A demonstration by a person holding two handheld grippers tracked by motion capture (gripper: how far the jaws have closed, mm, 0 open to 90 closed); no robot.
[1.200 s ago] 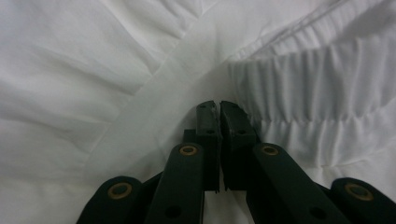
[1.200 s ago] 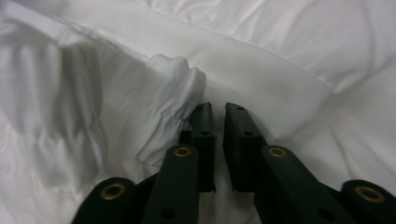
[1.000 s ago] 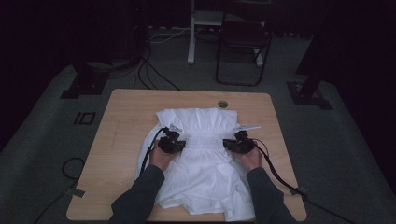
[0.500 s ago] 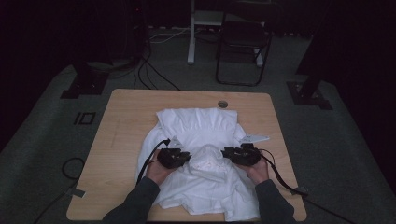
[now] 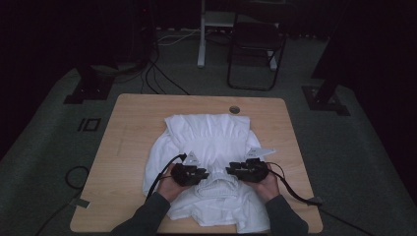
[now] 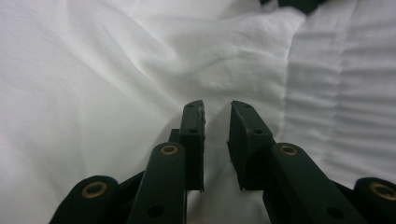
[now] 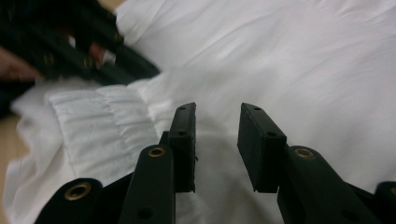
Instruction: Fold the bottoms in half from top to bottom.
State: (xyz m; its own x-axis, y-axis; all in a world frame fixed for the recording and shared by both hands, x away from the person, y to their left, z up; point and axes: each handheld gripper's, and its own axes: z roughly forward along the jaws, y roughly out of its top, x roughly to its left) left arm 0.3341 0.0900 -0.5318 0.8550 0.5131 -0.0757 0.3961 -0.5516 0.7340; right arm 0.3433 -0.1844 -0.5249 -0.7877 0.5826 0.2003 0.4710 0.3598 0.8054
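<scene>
White gathered band of the garment [image 5: 216, 184] is lying crosswise between both sets of fingers on the desk [image 5: 128, 128], left gripper [image 6: 215, 135] and right gripper [image 7: 215, 140] both spread, gripping nothing

Since a second ago, both hand-held black two-jaw grippers have drawn back toward six o'clock, the person's edge of the light wooden table [image 5: 128, 142]. The left gripper [image 5: 199, 175] and the right gripper [image 5: 235, 171] now sit closer together over the near half of the crumpled white cloth garment [image 5: 216, 135]. Its gathered, ribbed band [image 5: 218, 184], earlier out at twelve o'clock, now lies folded over between them. Both pairs of jaws stand slightly parted above the fabric.
</scene>
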